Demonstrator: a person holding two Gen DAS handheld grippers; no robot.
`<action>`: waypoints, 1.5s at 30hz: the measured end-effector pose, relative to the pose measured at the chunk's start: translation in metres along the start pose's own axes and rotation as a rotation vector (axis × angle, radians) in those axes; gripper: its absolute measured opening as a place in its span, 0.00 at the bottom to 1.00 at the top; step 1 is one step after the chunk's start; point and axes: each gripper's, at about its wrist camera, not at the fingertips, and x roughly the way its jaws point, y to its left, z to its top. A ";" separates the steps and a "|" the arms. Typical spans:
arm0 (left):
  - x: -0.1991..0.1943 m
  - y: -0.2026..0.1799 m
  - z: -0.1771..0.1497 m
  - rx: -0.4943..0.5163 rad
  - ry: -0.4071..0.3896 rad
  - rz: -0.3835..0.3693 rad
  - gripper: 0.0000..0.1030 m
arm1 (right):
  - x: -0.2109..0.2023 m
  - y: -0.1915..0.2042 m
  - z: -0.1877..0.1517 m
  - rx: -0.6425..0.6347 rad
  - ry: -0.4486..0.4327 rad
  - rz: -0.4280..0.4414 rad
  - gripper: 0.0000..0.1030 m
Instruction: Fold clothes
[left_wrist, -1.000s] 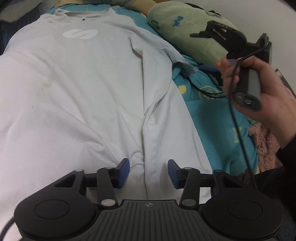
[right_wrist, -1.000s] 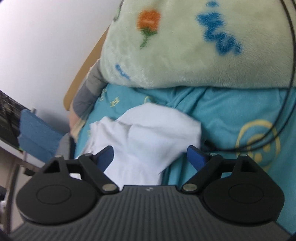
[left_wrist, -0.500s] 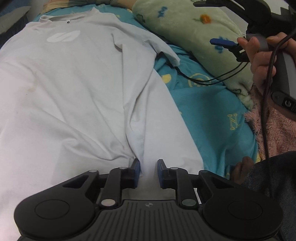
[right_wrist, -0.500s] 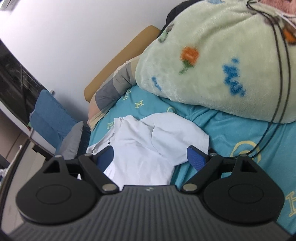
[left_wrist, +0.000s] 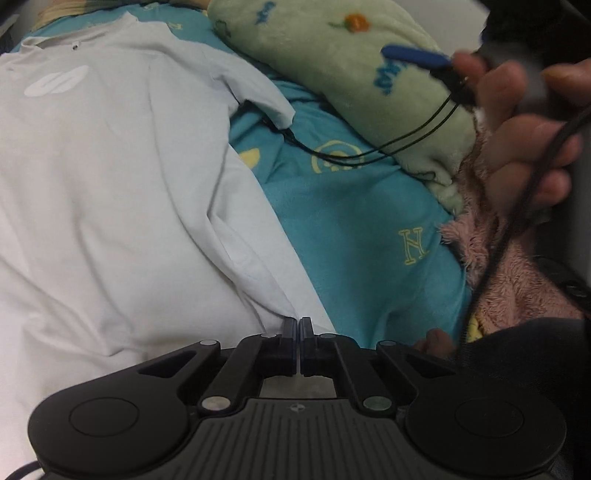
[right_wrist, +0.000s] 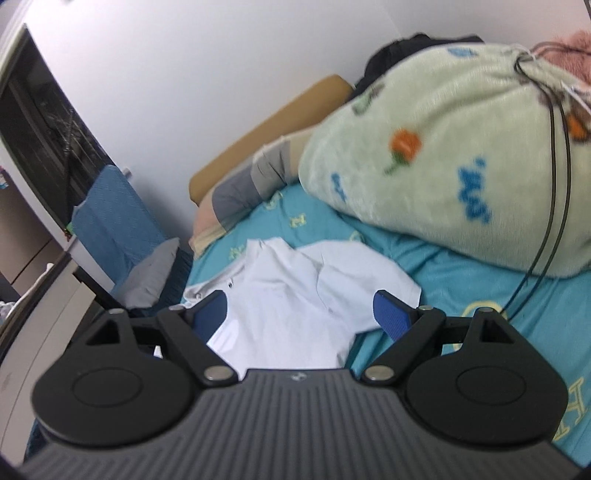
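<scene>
A white T-shirt (left_wrist: 110, 177) lies spread on the turquoise bed sheet (left_wrist: 354, 221), collar at the far end. My left gripper (left_wrist: 298, 325) is shut on the shirt's right hem corner, and the cloth creases toward its pads. My right gripper (right_wrist: 301, 314) is open and empty, held above the shirt's shoulder and sleeve (right_wrist: 295, 295). In the left wrist view the right gripper (left_wrist: 417, 59) shows blurred at the upper right, held in a hand above the green blanket.
A rolled green fleece blanket (left_wrist: 351, 81) lies along the bed's right side, with a pink fluffy cloth (left_wrist: 517, 266) nearer. Black cables (left_wrist: 369, 151) trail over the sheet. A striped pillow (right_wrist: 243, 188) and tan headboard (right_wrist: 273, 125) stand at the far end.
My left gripper closed on the shirt's hem corner and shifted toward the shirt's right edge. My right gripper rose and drew back from the sleeve, staying open.
</scene>
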 end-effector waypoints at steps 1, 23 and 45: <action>-0.005 0.004 0.001 -0.005 -0.010 0.013 0.02 | -0.001 0.000 0.001 -0.007 -0.004 0.004 0.86; -0.092 0.133 0.019 -0.321 -0.303 0.195 0.77 | 0.127 -0.082 -0.047 0.534 0.159 0.039 0.85; -0.104 0.185 0.029 -0.432 -0.519 0.198 0.74 | 0.258 -0.072 -0.030 0.150 0.011 -0.143 0.87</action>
